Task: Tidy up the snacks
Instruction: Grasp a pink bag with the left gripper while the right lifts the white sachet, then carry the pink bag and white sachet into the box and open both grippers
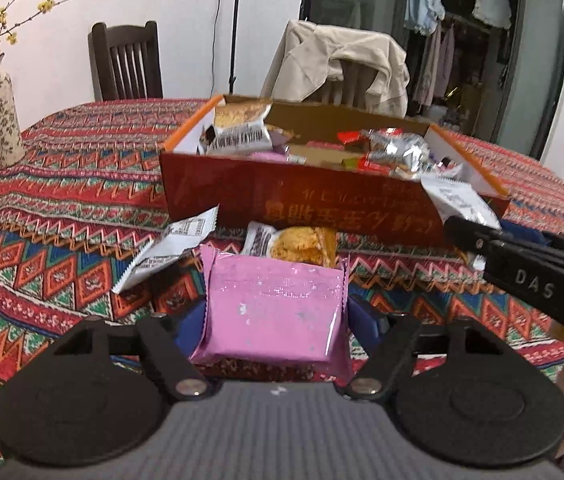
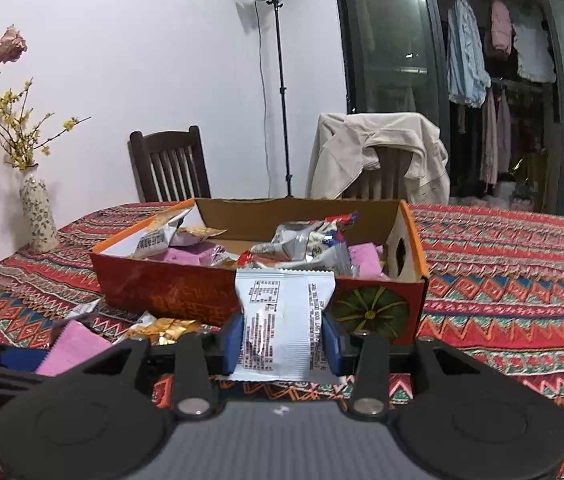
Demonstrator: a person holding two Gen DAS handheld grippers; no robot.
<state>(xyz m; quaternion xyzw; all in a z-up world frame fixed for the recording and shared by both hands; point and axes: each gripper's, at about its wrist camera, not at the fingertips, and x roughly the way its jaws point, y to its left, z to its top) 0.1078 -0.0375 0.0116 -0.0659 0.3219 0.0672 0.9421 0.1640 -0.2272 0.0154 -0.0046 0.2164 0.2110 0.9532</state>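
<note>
We see a flat pink snack packet (image 1: 274, 308) with crimped ends and a glossy, speckled face, lying lengthwise between the blue pads of our left gripper (image 1: 276, 320). The fingers (image 1: 364, 320) stand fairly wide and press on both of its long sides, so the packet is held, just in front of the red cardboard box (image 1: 302, 204) on the counter (image 1: 62, 200).

Our right gripper (image 2: 282, 344) holds a white snack packet (image 2: 282, 320) upright; its fingers (image 2: 332, 340) are drawn narrow and pinch the packet at its waist. The packet's face carries a printed table and dense columns of small print, too fine to read. It sits before the box's near wall.

The box stands open, with an orange rim and gold characters on its red front, which we cannot read; a green-and-yellow round emblem (image 2: 372, 314) shows near its right end. Inside lie mixed packets, silver, pink and red.

On the patterned cloth before the box lie another white packet (image 1: 170, 248) and a golden snack packet (image 1: 294, 242). The right gripper's black body, seen from the left camera, bears the letters "DAS" (image 1: 534, 284).
</note>
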